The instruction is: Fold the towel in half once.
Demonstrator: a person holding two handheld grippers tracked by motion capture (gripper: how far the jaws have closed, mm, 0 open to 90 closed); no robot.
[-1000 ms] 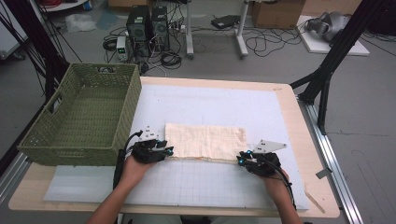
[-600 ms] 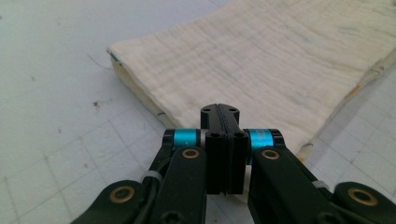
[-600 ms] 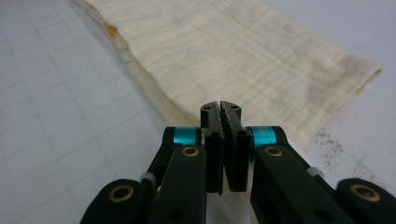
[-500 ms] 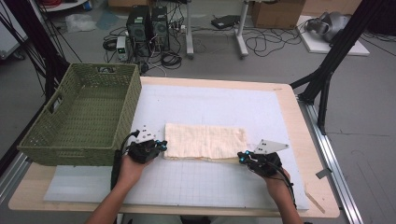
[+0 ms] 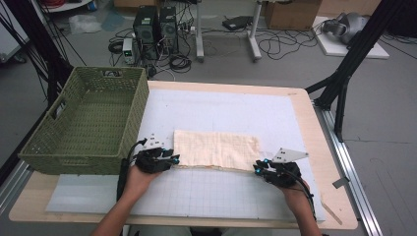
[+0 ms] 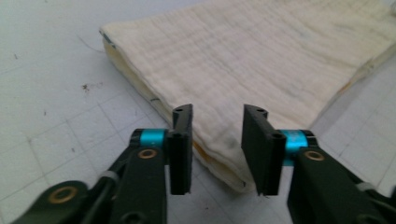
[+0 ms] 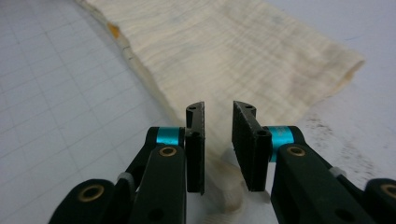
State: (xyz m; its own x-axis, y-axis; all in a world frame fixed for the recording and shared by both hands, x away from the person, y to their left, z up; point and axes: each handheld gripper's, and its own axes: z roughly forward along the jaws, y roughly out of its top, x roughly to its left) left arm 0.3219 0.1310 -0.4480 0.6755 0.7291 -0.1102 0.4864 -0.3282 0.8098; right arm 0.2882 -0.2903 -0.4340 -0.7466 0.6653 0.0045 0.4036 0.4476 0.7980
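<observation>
A folded cream cloth (image 5: 216, 150) lies flat on the white gridded mat (image 5: 236, 110), long side running left to right. My left gripper (image 5: 171, 160) is at its near left corner. In the left gripper view the cloth (image 6: 261, 56) has its folded corner lying between the open jaws of that gripper (image 6: 217, 114). My right gripper (image 5: 258, 168) is at the near right corner. There the cloth (image 7: 233, 51) runs down between the jaws of the right gripper (image 7: 218, 108), which stand open with a narrower gap. Whether the pads touch the fabric is unclear.
A green woven basket (image 5: 69, 156) stands at the left, its near right corner close to my left hand. The wooden table edge (image 5: 314, 128) runs along the right of the mat. Cables, computer cases and stand legs are on the floor beyond the table.
Almost nothing differs. My left gripper has shifted very slightly to the left at the cloth's corner. The right gripper and the cloth stay where they were.
</observation>
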